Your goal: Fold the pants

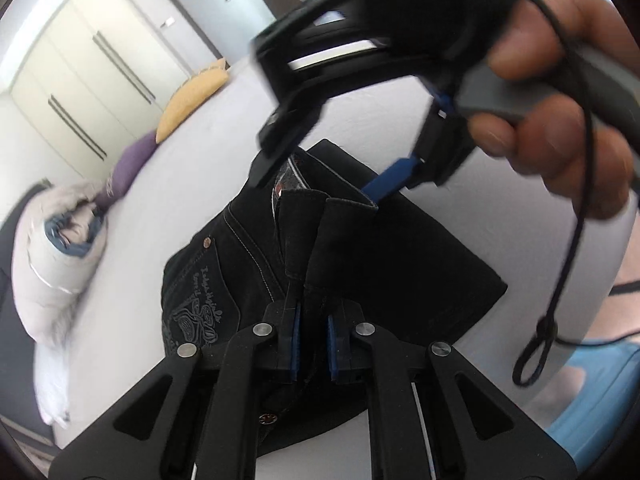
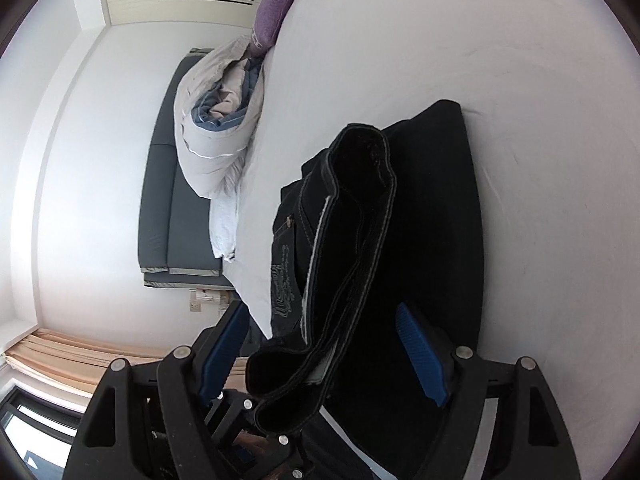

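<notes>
Surface: I see a bed (image 2: 500, 60) under a smooth white sheet, with the pants lying on it.
Room: cream wardrobe doors (image 1: 80, 92) stand at the far left; a yellow pillow (image 1: 192, 100), a purple pillow (image 1: 130, 168) and a rolled grey duvet (image 2: 216, 128) line the bed's far edge.
Left gripper (image 1: 314, 340): my jaws are together, clamped on a raised fold of the pants, near the middle.
Right gripper (image 2: 324, 360): my jaws stand wide apart; a stitched cuff end of the pants hangs between the blue pads, and I cannot tell whether it touches either.
Hand (image 1: 560, 100): it grips the right gripper's handle, at far right in the left view.
Pants (image 1: 360, 248): black denim, pale seam stitching, embroidered back pocket, copper rivet, partly folded into a flat slab.
Pads: blue, ribbed.
</notes>
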{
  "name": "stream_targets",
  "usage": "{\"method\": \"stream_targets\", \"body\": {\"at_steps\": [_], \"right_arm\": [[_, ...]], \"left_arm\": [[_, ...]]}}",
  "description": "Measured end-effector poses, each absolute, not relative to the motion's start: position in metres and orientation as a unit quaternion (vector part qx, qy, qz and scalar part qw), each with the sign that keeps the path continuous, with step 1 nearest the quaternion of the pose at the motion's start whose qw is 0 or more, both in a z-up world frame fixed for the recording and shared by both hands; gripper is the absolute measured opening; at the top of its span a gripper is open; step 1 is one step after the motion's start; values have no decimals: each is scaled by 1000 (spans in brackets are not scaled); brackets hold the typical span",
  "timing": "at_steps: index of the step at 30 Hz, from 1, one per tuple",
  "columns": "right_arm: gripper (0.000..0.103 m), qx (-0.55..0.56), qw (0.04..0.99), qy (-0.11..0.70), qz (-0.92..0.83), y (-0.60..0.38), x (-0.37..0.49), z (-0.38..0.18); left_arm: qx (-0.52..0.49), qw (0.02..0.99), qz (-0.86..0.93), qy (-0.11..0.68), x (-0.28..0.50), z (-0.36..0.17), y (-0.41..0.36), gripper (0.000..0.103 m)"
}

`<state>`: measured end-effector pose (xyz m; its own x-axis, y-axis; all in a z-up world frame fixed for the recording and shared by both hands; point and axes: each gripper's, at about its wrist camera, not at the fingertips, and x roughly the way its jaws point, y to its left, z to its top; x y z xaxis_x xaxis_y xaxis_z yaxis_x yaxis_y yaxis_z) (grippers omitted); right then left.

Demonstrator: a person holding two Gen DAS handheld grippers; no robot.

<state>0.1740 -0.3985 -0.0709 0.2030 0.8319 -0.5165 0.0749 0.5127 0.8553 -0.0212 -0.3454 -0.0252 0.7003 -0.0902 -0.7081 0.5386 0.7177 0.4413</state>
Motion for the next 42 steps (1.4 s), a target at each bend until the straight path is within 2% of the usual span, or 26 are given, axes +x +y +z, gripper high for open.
{"method": "stream_targets", "body": {"at_steps": [3, 4, 5, 7, 9, 15, 26, 31, 34, 38, 42], "right_arm": [[64, 373, 666, 585, 273, -392, 183, -71], [55, 363, 667, 591, 272, -389, 185, -71], [41, 350, 671, 595, 272, -388, 185, -71], [29, 332, 680, 594, 272, -387, 183, -68], [22, 325, 690, 587, 272, -390, 179, -64], [20, 351, 698, 563, 272, -404, 170, -70], [20, 384, 693, 551, 263, -423, 145, -94], [18, 378, 695, 553, 261, -423, 146, -99], [21, 377, 691, 556, 266, -425, 148, -98], [33, 377, 695, 554, 260, -430, 148, -90], [37, 357, 717, 548, 242, -439, 145, -68]], "left_arm": [[381, 852, -174, 314, -38, -35, -357, 9], [394, 849, -172, 308, -40, -38, -359, 9], [409, 845, -170, 300, -43, -41, -362, 9], [425, 840, -168, 291, -44, -45, -367, 9], [434, 838, -170, 284, -51, -49, -366, 9], [469, 825, -181, 259, -56, -56, -376, 9], [487, 807, -201, 267, -62, -77, -377, 9], [501, 801, -193, 266, -66, -82, -376, 12], [478, 805, -208, 283, -70, -73, -369, 14], [444, 809, -237, 304, -72, -50, -349, 15], [386, 828, -251, 321, -76, -17, -323, 15]]}}
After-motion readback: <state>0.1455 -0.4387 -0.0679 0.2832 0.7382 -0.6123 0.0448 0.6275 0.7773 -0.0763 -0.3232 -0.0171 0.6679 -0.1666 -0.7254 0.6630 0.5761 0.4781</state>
